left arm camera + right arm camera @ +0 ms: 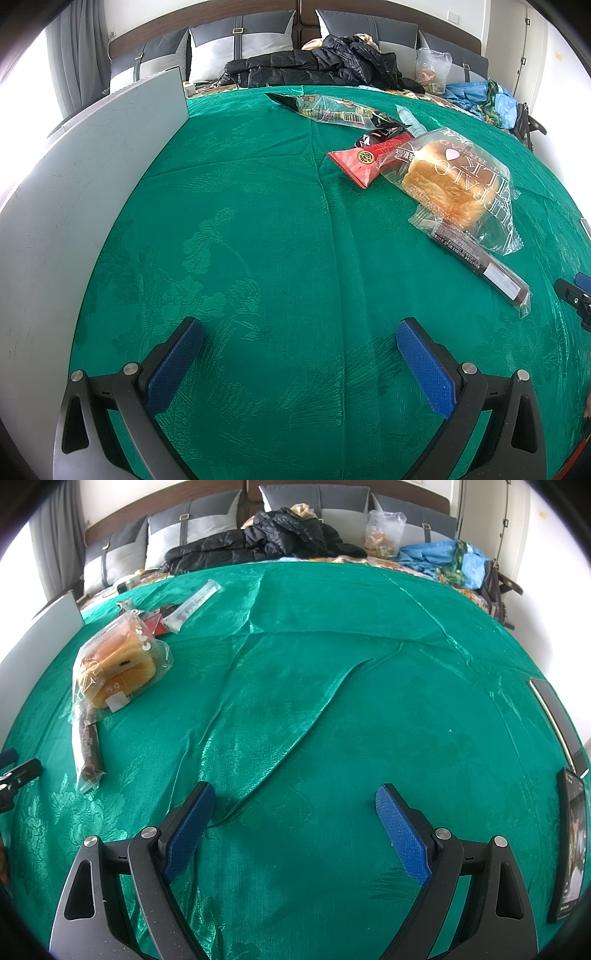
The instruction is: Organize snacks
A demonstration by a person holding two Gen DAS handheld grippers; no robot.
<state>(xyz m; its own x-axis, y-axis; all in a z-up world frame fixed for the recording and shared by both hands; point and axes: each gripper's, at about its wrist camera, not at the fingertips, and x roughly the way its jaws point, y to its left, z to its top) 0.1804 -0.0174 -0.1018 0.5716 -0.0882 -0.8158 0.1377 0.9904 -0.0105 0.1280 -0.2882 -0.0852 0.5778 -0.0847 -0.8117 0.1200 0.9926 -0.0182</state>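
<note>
1. Green damask cloth [258, 229] with a woven floral pattern is spread over the work surface, and folds are seen running across it in the right wrist view.
2. The left gripper [299, 332] is held low over bare cloth, its blue-padded fingers [424, 365] spread wide with nothing between them.
3. The right gripper [295, 801] is likewise held over bare cloth, its fingers [402, 834] spread wide and empty; a ridge of folded cloth is seen just beside its left finger.
4. The snacks are gathered in one loose cluster, ahead and to the right of the left gripper and ahead and to the left of the right gripper, well apart from both.
5. A bagged bread loaf [454, 184] in clear printed wrapping is laid on its side at the near end of the cluster.
6. A long brown snack stick [487, 269] in a clear wrapper is partly tucked under the loaf and reaches nearest to the grippers.
7. A red packet [365, 162] is seen touching the loaf's far side, with a dark packet [380, 134] just behind it.
8. A clear bag of small sweets [332, 109] is laid furthest back, and a pale tube-shaped packet [410, 120] is seen beside it.
9. A grey-white panel [74, 192] is stood along the cloth's left edge.
10. A phone [570, 853] is laid at the right edge of the cloth.
11. A black puffer jacket [314, 66] and grey cushions [240, 40] are seen behind the cloth.
</note>
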